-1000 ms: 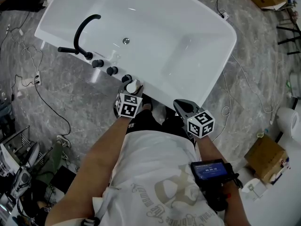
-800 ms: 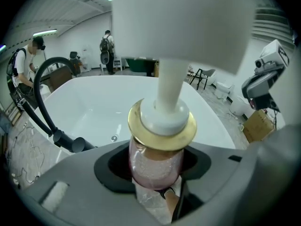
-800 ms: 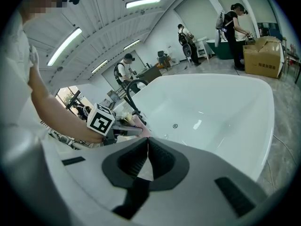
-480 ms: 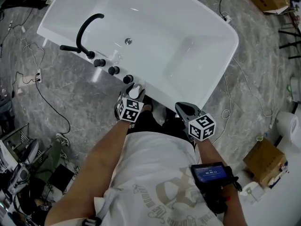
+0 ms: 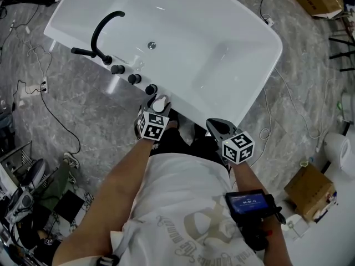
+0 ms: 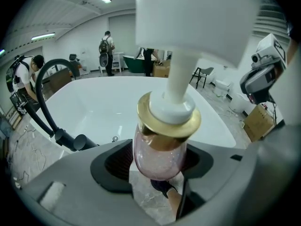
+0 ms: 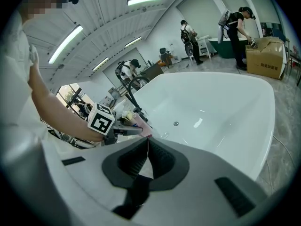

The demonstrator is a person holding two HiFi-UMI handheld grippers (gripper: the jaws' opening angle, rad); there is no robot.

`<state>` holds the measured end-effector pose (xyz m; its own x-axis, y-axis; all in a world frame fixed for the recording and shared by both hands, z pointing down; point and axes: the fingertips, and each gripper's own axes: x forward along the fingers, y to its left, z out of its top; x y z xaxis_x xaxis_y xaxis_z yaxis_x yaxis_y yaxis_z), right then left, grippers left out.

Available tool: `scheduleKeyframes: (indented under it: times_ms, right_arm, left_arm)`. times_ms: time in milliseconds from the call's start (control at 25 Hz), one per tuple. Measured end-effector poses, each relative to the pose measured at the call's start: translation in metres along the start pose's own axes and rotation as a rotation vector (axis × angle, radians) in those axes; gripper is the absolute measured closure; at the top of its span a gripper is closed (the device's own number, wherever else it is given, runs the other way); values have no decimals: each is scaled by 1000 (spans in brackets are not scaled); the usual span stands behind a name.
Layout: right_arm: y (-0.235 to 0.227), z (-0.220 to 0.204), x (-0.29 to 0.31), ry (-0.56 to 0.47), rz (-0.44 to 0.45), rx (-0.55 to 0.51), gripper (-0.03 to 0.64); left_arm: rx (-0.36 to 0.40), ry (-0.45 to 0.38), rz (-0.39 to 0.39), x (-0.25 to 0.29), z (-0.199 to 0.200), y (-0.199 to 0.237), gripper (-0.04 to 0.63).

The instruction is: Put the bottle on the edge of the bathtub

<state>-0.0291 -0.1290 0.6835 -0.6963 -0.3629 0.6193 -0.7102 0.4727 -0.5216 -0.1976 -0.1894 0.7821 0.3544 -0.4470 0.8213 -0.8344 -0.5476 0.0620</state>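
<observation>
Standing at the near long side of one white bathtub [image 5: 222, 54], seen from the head view.

- Hand-held grippers: two, each carrying one marker cube.
- Left hand-held gripper [image 6: 157, 163]: jaws opening, spread to either side of one bottle [image 6: 159, 147]. The pads sit just beside the glass and do not look to be pressing on it.
- Bottle: pink glittery body, gold collar, white pump head, upright. In the head view it is at the tub's near rim, just beside the nearest knob. I cannot tell whether its base rests on the rim.
- Right hand-held gripper [image 7: 148, 149]: pads pressed together, with nothing between them. It hangs off to the right, apart from the bottle and just outside the tub's near corner.
- Tub fittings: one black curved faucet [image 5: 102, 29], three black knobs [image 5: 133, 78] in a row along the near rim, and one drain [image 5: 152, 46] in the tub floor.
- Floor [image 5: 83, 121]: grey marble pattern, with thin cables trailing on both sides.
- Cardboard boxes [image 5: 310, 184]: two, one at the upper right and one at the lower right.
- One device with a lit blue screen [image 5: 248, 201] is strapped on the right forearm.
</observation>
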Motion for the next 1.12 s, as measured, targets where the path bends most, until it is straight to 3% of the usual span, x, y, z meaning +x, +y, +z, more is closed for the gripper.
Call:
scheduleKeyframes:
  times_ms: [600,800,1120]
  right_arm:
    - [8,-7,9,26,31,-36,611]
    - [12,-7,10,25,51,-55,611]
    - [17,-5,5,18,87,-96,611]
  left_arm:
    - [3,-21,-25,-22,-8,-4,325]
    - [-57,-14,-1,-33,-17,-3,328]
    - [-175,-55,-10,-60,-17,-11,387]
